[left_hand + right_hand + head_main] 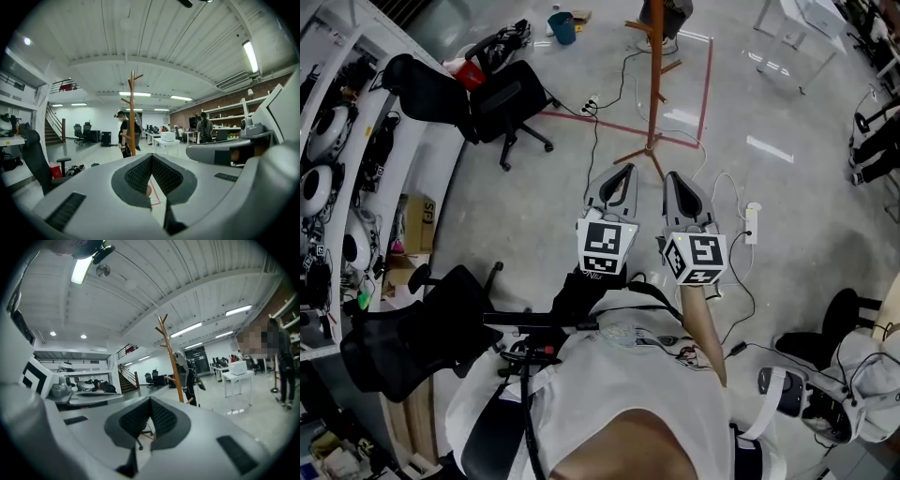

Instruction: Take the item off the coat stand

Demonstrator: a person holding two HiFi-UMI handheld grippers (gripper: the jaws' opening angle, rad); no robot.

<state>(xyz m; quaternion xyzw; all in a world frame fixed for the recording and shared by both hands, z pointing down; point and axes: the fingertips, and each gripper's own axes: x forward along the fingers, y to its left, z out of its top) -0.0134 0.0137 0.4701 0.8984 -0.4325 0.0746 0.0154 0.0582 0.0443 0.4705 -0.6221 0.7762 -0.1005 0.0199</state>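
Person's white shirt (pixel 619 375) filled the head view's lower edge; left gripper (pixel 625 172) and right gripper (pixel 670 178) sat side by side, well apart from the coat stand (pixel 654 84). Left gripper view: jaws together, empty; grey item (pixel 137 127) hung on the stand. Right gripper view: jaws together, empty.

You stand on a glossy grey floor (pixel 534 216) marked with red tape (pixel 709 84); black office chairs (pixel 511 108) sit left, beside white shelving (pixel 412 169) (crowded with gear), under ceiling strip lights (pixel 251 56).
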